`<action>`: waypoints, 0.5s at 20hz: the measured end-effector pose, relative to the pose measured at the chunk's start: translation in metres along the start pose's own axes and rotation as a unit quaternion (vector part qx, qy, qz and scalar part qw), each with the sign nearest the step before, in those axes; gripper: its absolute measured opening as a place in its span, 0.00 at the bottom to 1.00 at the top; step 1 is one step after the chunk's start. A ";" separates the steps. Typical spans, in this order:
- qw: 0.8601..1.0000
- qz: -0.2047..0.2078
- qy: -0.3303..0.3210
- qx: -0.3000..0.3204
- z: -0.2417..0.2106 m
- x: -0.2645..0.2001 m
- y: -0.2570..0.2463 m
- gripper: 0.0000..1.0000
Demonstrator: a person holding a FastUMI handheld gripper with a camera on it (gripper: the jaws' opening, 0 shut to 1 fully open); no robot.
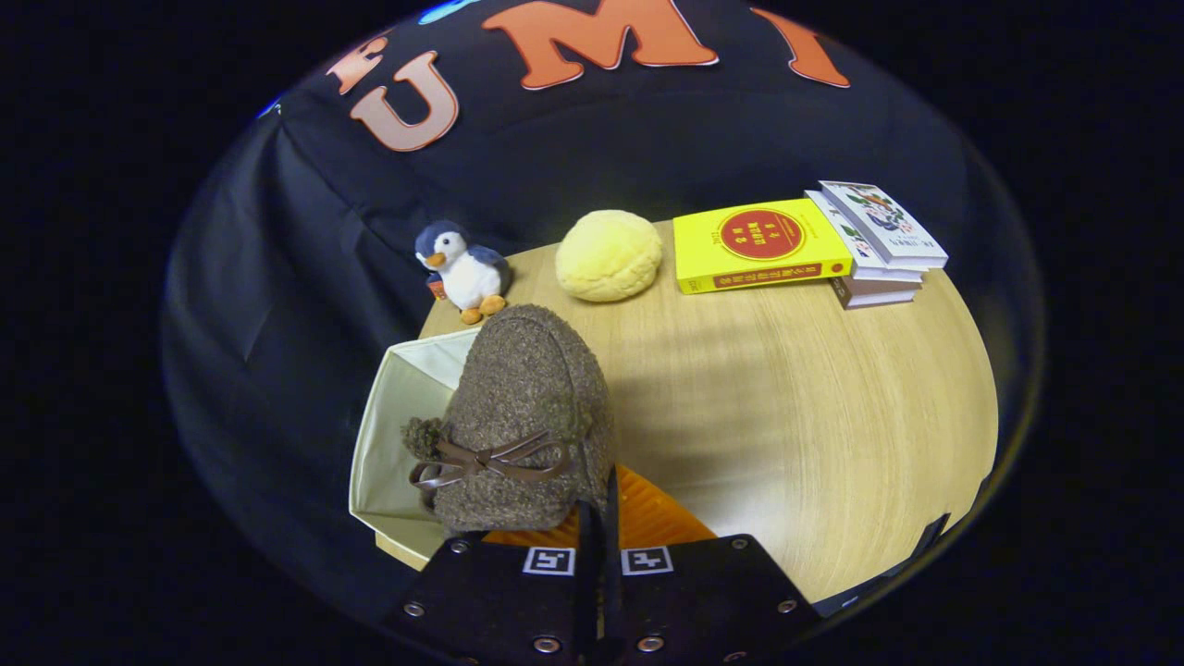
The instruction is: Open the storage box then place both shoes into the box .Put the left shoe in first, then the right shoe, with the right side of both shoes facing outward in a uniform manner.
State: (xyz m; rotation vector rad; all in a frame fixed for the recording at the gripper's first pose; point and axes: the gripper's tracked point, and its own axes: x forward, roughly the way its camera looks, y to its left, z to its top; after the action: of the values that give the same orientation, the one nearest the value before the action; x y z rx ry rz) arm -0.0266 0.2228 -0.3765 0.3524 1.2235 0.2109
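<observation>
Shoe first: a fuzzy brown bouclé slipper-style shoe with a rounded toe, a pompom and a thin leather-look bow across the vamp. You've got it riding just ahead of the tongs, hanging over the open fabric storage box, which sits at the near corner of the worktop. The tongs look pressed nearly together, apparently nipping the shoe near its heel edge, but the contact is tucked behind the shoe, so I can't say for sure both fingers bear on it.

Handling, as I judge it: light, soft, a woolly upper that will squash and flop; the grip is friendly, not slippery. Take hold at the stiffer collar or sole edge, never the bow or pompom, which would stretch or tear. Expect it to swing and twist as you lower it.

That box is cream cloth with thin, limp walls, so it'll buckle if you nudge the rim. An orange ribbed surface peeks out under the shoe by the fingers; what it is, I can't tell.

Farther back: a plush penguin, a pale yellow bun-shaped cushion, a glossy yellow book and a small stack of books on smooth wood-grain.
</observation>
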 end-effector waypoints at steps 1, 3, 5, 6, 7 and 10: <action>1.000 0.004 0.000 -0.007 0.002 0.001 0.012 0.04; 1.000 0.009 0.003 -0.017 0.003 0.004 0.037 0.04; 0.999 0.023 0.002 -0.026 0.005 0.010 0.066 0.04; 0.999 0.028 0.004 -0.029 0.005 0.013 0.078 0.04; 0.999 0.031 0.008 -0.031 0.004 0.017 0.088 0.04; 0.999 0.035 0.018 -0.031 0.001 0.031 0.114 0.04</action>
State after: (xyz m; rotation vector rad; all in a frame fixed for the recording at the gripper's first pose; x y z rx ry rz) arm -0.0122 0.3390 -0.3604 0.3387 1.2385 0.3175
